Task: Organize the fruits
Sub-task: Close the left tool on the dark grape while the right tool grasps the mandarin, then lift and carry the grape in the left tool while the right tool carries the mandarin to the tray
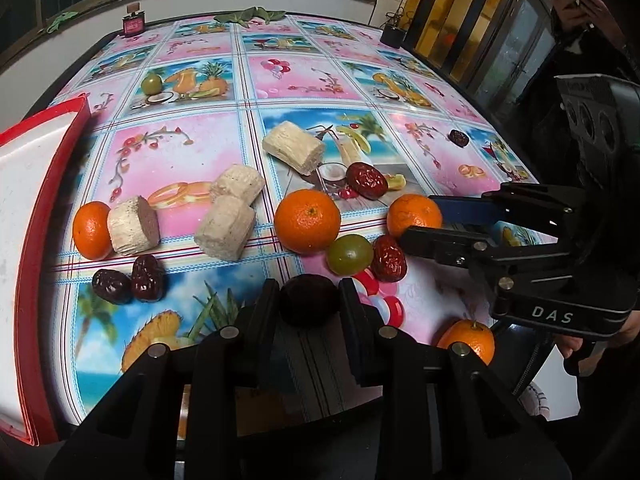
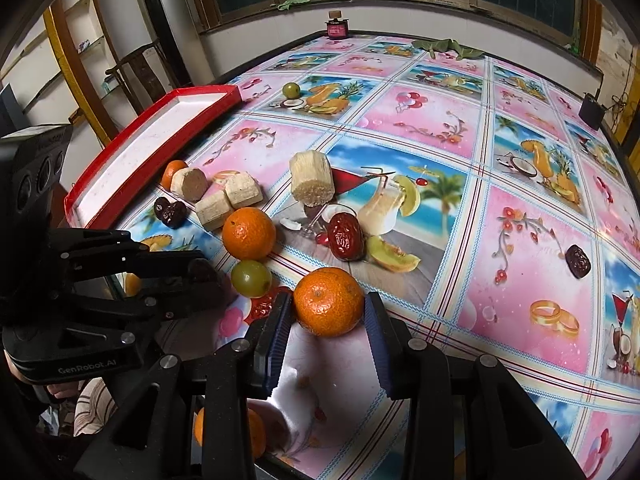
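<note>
My left gripper (image 1: 309,300) is shut on a dark date (image 1: 308,298) low over the patterned table; in the right wrist view that gripper (image 2: 208,276) sits at the left. My right gripper (image 2: 328,314) has its blue pads against both sides of a mandarin (image 2: 328,300), also seen as the mandarin (image 1: 414,214) in the left wrist view. Loose nearby lie another mandarin (image 1: 307,220), a green grape (image 1: 349,254), red dates (image 1: 366,180) and pale sugarcane pieces (image 1: 226,226). A red-rimmed white tray (image 2: 152,140) stands at the left.
More mandarins (image 1: 92,230) (image 1: 466,340) and dark dates (image 1: 111,286) (image 1: 458,138) lie scattered. A green fruit (image 1: 152,83) sits farther back. A pink bottle (image 2: 337,26), a black pot (image 2: 593,110) and green leaves (image 2: 448,48) mark the far edge. A person's hand (image 1: 576,4) shows at upper right.
</note>
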Tool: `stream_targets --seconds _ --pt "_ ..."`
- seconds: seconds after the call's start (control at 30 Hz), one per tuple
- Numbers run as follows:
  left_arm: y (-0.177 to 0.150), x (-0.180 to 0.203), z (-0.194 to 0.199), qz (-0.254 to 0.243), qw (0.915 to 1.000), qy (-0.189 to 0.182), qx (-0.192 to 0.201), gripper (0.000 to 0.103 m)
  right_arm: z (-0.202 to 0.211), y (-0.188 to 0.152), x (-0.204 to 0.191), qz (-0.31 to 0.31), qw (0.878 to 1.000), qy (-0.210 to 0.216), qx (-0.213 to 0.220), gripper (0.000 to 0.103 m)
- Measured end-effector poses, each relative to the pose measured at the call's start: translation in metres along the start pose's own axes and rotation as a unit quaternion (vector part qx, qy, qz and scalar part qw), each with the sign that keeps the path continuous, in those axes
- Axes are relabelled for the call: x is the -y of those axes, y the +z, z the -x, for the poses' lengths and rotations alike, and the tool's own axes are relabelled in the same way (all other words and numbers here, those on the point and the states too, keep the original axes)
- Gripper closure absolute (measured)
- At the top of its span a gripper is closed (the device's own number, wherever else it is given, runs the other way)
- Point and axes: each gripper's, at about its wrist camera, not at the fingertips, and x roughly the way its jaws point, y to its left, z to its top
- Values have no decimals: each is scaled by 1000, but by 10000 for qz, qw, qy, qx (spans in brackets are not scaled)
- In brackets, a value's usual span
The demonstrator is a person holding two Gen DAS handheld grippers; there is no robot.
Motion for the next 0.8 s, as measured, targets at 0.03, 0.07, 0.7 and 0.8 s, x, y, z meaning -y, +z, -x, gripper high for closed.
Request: stream_targets --seconds 0.03,0.07,0.7,0.8 --pt "-1 -1 2 24 10000 -14 39 76 2 0 0 0 10000 5 31 66" --pt "-1 -2 5 54 9999 -15 91 76 4 0 -1 4 10000 12 60 66" --pt "-5 -81 103 1124 9856 692 1056 76 20 57 -77 610 9929 896 483 66" --pt "-9 -108 111 1468 9788 970 1051 76 8 76 -97 710 9894 1219 332 66"
